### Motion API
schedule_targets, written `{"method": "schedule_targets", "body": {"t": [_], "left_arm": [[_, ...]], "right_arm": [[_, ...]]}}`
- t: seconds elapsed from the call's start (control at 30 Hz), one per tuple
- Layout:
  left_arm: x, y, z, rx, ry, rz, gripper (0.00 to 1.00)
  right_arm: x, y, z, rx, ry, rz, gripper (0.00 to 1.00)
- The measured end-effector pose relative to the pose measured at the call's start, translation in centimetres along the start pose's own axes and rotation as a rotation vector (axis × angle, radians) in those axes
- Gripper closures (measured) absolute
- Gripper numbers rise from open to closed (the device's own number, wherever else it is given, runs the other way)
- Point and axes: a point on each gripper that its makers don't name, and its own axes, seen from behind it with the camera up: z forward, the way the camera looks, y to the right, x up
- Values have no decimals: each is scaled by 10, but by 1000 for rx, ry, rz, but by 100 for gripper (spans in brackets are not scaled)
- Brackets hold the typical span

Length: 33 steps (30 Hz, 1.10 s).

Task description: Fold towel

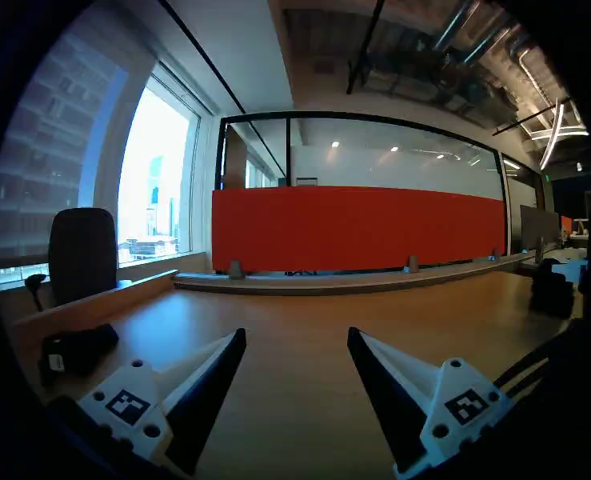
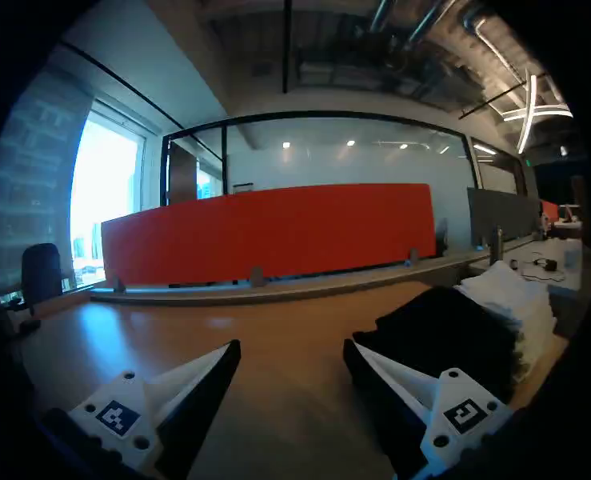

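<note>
Along the left edge of the left gripper view, a bright window (image 1: 155,192) stood behind a dark office chair (image 1: 83,252). Below them a small black object (image 1: 75,350) lay on the wooden desk (image 1: 311,304), close to its near edge. Across the middle of the frame a red divider panel (image 1: 359,228) ran along the desk's far side. At bottom centre the left gripper (image 1: 295,331) was spread wide over the desktop, with nothing between its fingers. At the right edge sat a dark lump (image 1: 553,290), too dim to identify. The right gripper view had the window (image 2: 103,200) and the office chair (image 2: 41,272) at its left, the red divider panel (image 2: 271,232) across the middle and the desk (image 2: 199,328) beneath. At bottom centre the right gripper (image 2: 291,344) was likewise spread wide and held nothing. Right of centre a black towel pile (image 2: 447,336) rested on the desk, just behind the gripper's right finger; whether that finger touched it could not be told. Farther right a white towel pile (image 2: 519,308) was stacked against the black one's side. Above both, at the right of the frame, stood a grey partition (image 2: 499,212).
</note>
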Motion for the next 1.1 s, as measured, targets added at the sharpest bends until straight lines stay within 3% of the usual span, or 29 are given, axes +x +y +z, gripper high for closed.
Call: {"method": "schedule_targets", "body": {"t": [0.47,1.1], "left_arm": [[0,0,0,0,0,0,6],[-1,0,0,0,0,0,6]], "right_arm": [[-1,-12,-5,5,28,-57,1],[2,-22,-11,17,39,-92,1]]}}
